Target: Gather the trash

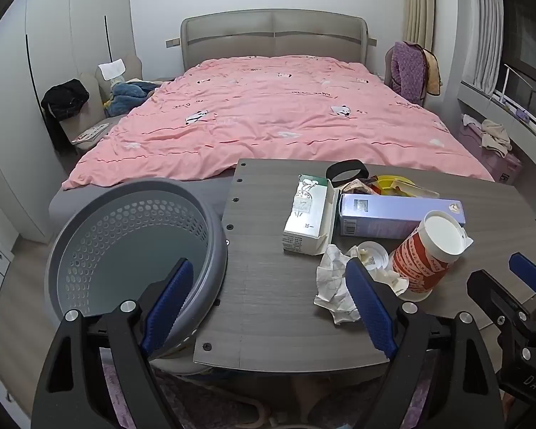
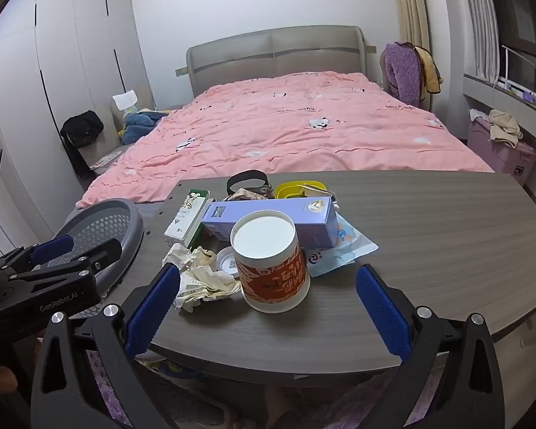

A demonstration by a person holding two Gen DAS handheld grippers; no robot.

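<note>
A heap of trash lies on the grey wooden table (image 1: 268,250). It holds a red-and-white lidded paper cup (image 2: 271,264), crumpled paper (image 2: 200,275), a purple box (image 2: 275,218), a white carton (image 2: 187,221) and a blue-white wrapper (image 2: 343,250). A grey perforated basket (image 1: 125,243) sits off the table's left edge. My left gripper (image 1: 268,304) is open and empty, its left finger over the basket rim, its right finger by the crumpled paper (image 1: 334,286). My right gripper (image 2: 268,307) is open and empty, just short of the cup (image 1: 428,250).
A black ring (image 2: 248,178) and a yellow lid (image 2: 298,187) lie behind the purple box (image 1: 400,214). A bed with a pink duvet (image 1: 275,114) fills the room beyond the table. The right half of the table (image 2: 446,232) is bare wood.
</note>
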